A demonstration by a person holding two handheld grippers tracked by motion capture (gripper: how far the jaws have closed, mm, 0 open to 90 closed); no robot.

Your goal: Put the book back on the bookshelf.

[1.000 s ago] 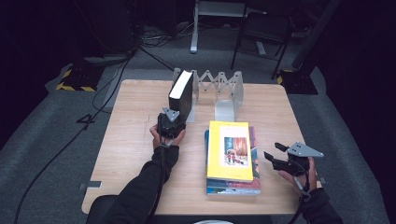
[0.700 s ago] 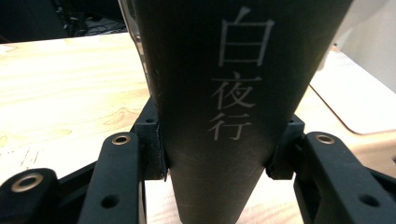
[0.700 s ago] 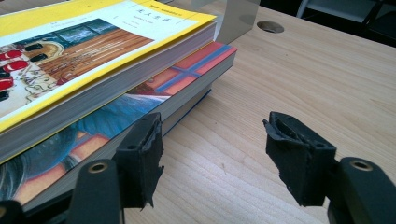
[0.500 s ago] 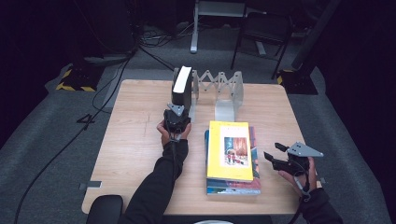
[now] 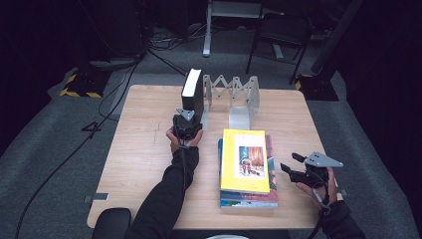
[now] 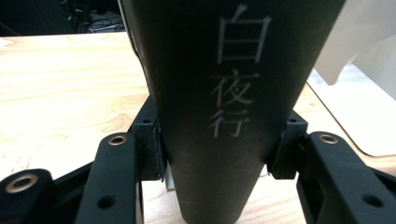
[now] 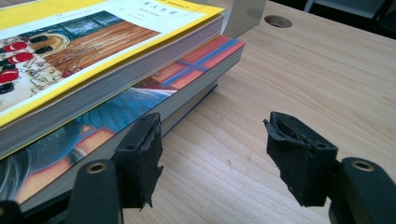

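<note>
Dark floor with trailing cables surrounds the pale wooden desk (image 5: 144, 149), where a white metal accordion-style book rack (image 5: 239, 97) stands near the far edge. Over the last second the left gripper (image 5: 187, 123) has carried the thick black hardcover book (image 5: 193, 92) forward and raised it from a lean to upright, so that it now stands against the rack's left end. The left gripper view shows its jaws clamped on the spine, just below pale printed characters. That suggests shelving is under way and release comes next. Nearer the person, a yellow-covered paperback (image 5: 244, 160) tops a flat stack of books (image 7: 140, 100). The right gripper (image 5: 298, 168) has kept its place beside that stack, jaws spread and empty.
</note>
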